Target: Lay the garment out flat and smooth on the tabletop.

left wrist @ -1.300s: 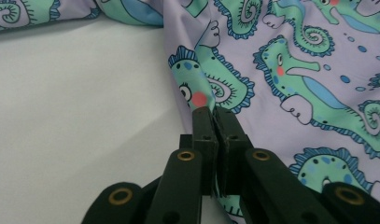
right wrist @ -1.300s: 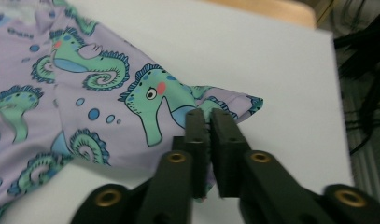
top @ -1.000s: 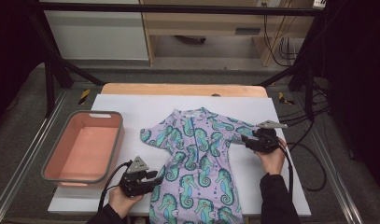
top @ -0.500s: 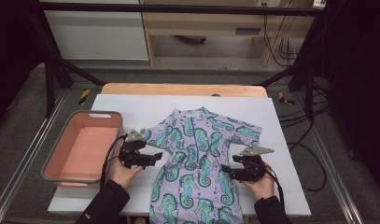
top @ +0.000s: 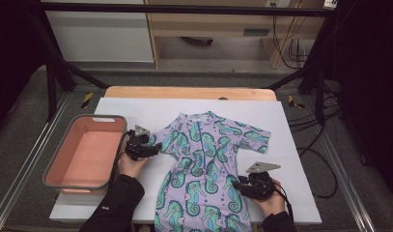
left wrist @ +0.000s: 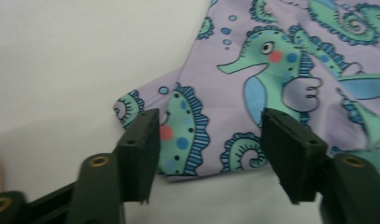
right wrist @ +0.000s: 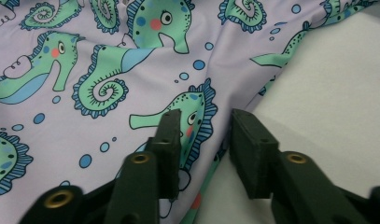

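A lilac stretch-fabric child's garment printed with green seahorses (top: 203, 169) lies flat on the white sheet covering the table (top: 300, 145), neck toward the far edge and lower hem at the near edge.

The left tool (top: 153, 149) sits at the garment's left sleeve. In the left gripper view its jaws stand wide apart, straddling the sleeve end (left wrist: 187, 135), with fabric between them but not pinched.

The right tool (top: 238, 186) is at the garment's right side edge, near the hem. In the right gripper view its jaws are parted with a narrower gap, one over the printed cloth (right wrist: 131, 79), the other over the bare sheet; the edge runs between them.

A pink rectangular plastic tub with a grey rim (top: 68, 171) stands at the left, just beside the left tool.
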Tool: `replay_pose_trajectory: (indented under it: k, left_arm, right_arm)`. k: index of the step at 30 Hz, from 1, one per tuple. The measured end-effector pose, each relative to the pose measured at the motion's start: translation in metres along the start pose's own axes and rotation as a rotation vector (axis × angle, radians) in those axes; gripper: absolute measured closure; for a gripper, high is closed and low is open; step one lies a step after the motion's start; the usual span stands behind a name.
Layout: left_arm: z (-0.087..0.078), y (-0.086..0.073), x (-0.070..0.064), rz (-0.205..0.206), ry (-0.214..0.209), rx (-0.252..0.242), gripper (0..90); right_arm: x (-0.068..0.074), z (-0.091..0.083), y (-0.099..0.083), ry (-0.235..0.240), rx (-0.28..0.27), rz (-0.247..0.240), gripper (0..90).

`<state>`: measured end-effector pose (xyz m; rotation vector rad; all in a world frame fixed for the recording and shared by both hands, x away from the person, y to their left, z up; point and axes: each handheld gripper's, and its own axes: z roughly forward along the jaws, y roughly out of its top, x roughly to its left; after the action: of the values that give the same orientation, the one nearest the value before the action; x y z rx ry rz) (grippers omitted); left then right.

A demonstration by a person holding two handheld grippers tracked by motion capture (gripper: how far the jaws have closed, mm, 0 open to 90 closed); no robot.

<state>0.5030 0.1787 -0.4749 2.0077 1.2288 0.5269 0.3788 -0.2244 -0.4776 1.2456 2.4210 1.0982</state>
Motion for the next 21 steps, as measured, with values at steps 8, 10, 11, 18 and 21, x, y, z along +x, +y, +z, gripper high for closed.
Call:
replay_pose_trajectory:
  k: [8,10,11,18,21]
  left_arm:
    - [0.008,0.006,0.002,-0.048,-0.014,0.033,70.4]
    - [0.008,0.009,0.000,-0.049,-0.014,0.051,81.5]
    - [0.008,0.012,-0.001,-0.043,-0.004,0.068,85.3]
    - [-0.016,0.041,0.003,-0.049,0.043,-0.003,87.0]
    - [-0.023,0.056,0.011,-0.077,0.048,-0.017,86.9]
  right_arm:
    - [0.000,-0.002,0.001,0.012,0.012,-0.007,86.3]
    - [-0.001,-0.005,0.001,0.006,0.006,-0.006,86.4]
    - [-0.002,-0.006,0.001,0.006,0.006,-0.007,86.4]
    - [-0.007,-0.009,-0.001,-0.020,0.037,-0.019,86.0]
    - [-0.008,-0.012,-0.004,-0.043,0.044,-0.022,86.1]
